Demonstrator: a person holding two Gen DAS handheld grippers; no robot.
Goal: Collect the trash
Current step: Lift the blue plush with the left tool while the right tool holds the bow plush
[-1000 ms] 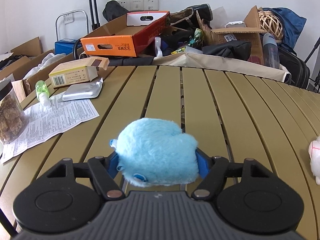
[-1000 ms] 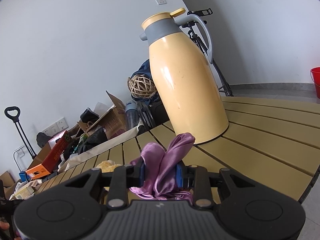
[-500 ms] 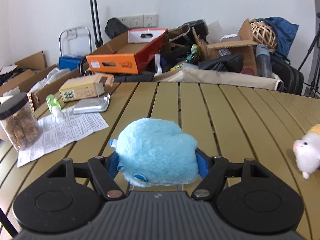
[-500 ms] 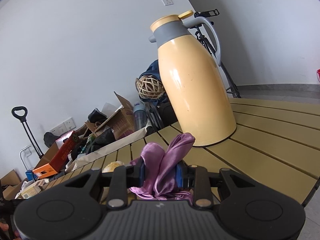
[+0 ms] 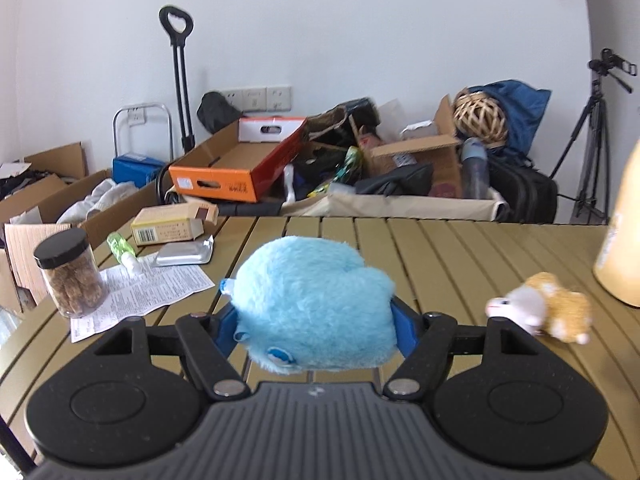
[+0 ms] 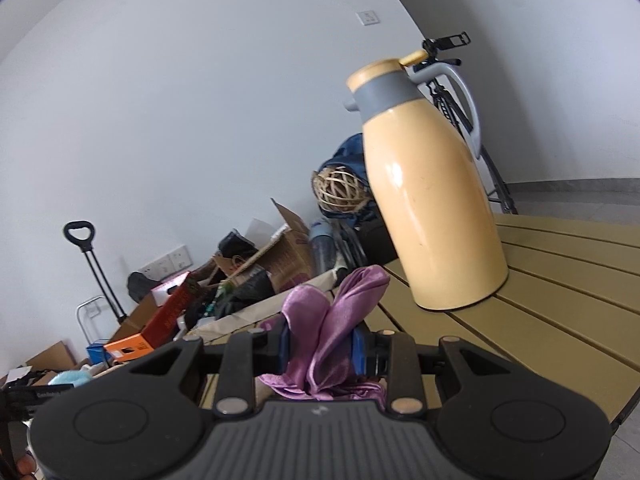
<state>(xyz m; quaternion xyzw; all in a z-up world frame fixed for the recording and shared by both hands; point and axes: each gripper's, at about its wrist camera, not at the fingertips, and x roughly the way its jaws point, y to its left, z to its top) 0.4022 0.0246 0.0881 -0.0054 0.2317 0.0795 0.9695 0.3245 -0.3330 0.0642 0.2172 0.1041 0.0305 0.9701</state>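
Carrying is the step in hand: the left gripper (image 5: 316, 320) pinches a blue plush toy (image 5: 314, 306) above the slatted table (image 5: 460, 256), and the right gripper (image 6: 322, 346) is clamped on a purple cloth (image 6: 336, 332) near the yellow thermos (image 6: 432, 200). Next, I judge, both loads need a bin, which neither view shows, and jaws spread only once over it.

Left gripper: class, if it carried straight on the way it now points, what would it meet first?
Probably the slatted table: the left gripper, shut on the blue plush toy, points slightly downward over bare slats. Beyond the far edge lies the beige bin. Depth is unclear.
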